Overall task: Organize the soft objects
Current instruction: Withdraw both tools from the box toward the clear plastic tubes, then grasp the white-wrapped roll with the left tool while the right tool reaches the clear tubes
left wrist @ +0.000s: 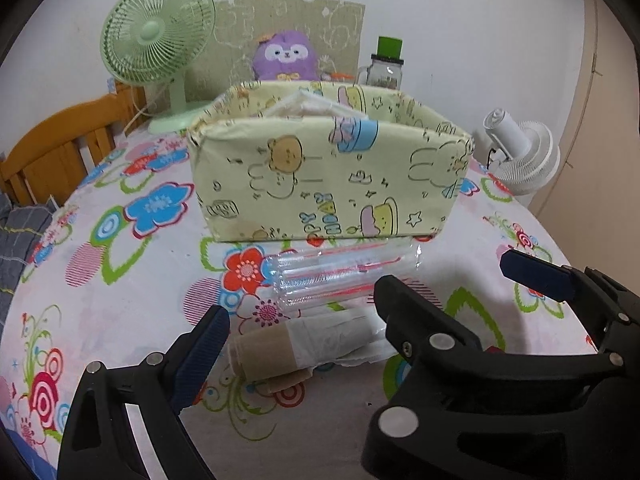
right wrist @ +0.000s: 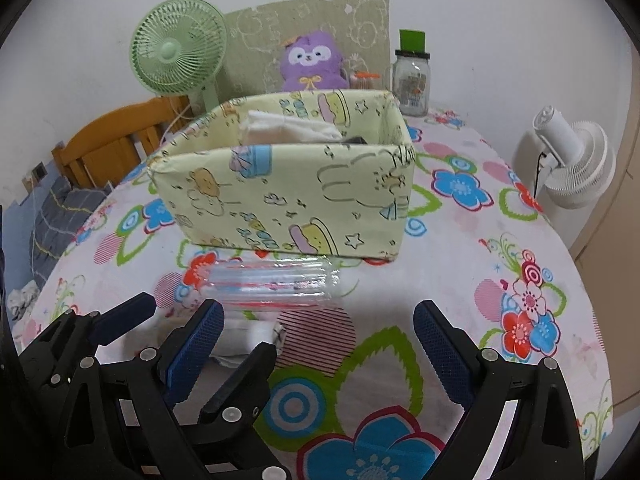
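Note:
A yellow cartoon-print fabric box (left wrist: 320, 176) (right wrist: 288, 200) stands on the floral tablecloth and holds white soft material (left wrist: 316, 108) (right wrist: 288, 128). In front of it lies a clear air-cushion bag with red lines (left wrist: 336, 276) (right wrist: 272, 280). Nearer lies a white soft roll with a tan band (left wrist: 304, 348), partly seen in the right wrist view (right wrist: 248, 334). My left gripper (left wrist: 300, 328) is open, its jaws on either side of the roll. My right gripper (right wrist: 320, 336) is open and empty, just right of the left one, whose far finger (left wrist: 536, 272) shows in the left view.
A green fan (left wrist: 160, 44) (right wrist: 180, 52), a purple plush (left wrist: 284, 56) (right wrist: 314, 60) and a glass jar with a green lid (left wrist: 384, 68) (right wrist: 412, 80) stand behind the box. A white fan (left wrist: 520, 156) (right wrist: 572, 164) is at the right edge. A wooden chair (left wrist: 68, 140) is at the left.

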`<state>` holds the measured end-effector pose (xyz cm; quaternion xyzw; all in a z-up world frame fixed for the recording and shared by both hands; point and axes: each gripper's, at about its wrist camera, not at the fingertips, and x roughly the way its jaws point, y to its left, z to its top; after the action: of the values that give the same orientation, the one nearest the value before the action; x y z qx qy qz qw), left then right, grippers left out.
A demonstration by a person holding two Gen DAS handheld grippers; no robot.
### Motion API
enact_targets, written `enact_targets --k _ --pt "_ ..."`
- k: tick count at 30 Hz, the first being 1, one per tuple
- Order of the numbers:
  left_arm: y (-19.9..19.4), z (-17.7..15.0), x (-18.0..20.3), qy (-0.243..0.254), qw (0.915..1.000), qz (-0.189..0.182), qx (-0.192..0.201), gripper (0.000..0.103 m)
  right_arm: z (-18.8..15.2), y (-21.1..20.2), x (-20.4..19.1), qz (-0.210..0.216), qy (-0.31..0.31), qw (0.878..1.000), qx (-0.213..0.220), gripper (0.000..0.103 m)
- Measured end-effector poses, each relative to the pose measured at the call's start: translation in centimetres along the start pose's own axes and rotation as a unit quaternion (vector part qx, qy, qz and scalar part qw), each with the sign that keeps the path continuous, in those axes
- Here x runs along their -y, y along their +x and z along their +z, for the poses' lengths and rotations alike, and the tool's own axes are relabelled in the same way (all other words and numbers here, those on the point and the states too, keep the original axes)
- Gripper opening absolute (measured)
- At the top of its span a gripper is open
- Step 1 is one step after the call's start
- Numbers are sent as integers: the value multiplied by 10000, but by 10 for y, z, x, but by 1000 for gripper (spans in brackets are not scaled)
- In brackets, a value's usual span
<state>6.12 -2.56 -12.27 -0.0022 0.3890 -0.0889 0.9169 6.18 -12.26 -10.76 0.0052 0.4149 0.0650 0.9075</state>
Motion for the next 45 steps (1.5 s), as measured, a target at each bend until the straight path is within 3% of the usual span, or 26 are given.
enact_targets --k 9,17,26,29,33,39,45 --pt "22 -3 -3 -144 9991 -82 -381 96 -3 19 11 -47 112 9997 -224 97" --pt "25 -8 6 148 9991 117 -381 96 -5 27 12 -27 144 9993 -336 97" --pt "19 -9 -5 13 9990 379 -253 64 -6 29 7 -11 95 9992 -381 97" --pt "17 -9 -7 20 9991 352 -232 43 -6 26 4 34 101 9993 -358 97" --pt "15 -8 -9 -4 9992 319 -231 26 -5 23 -2 19 7 9995 -326 97" --pt "13 -9 -15 -117 9993 258 -241 10 -5 20 -8 58 -39 9995 -320 98" --pt "6 -12 -24 -196 9990 324 -217 10 -5 19 -15 63 -117 9995 -298 97"
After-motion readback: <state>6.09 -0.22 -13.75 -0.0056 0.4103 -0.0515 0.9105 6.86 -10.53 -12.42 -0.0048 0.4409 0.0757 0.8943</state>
